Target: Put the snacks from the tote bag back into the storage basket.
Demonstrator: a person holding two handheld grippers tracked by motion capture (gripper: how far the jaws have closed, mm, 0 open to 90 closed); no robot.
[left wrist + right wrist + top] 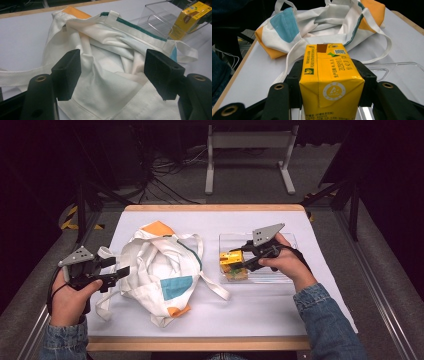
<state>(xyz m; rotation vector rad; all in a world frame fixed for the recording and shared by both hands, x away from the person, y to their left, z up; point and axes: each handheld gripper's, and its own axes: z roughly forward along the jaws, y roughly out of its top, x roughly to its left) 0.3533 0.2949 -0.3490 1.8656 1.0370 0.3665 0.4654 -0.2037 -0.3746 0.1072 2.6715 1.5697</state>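
Yellow carton [331, 82] in right gripper [239, 258] — above clear bin [290, 275], beside tote bag [160, 270].

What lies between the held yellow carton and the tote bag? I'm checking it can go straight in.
Nothing visible: only bare table and a strap separate the yellow carton, in the right gripper, from the tote bag.

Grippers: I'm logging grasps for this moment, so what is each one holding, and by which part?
The right gripper clamps the yellow drink carton by its two side faces. The left gripper holds nothing, open over the tote bag.
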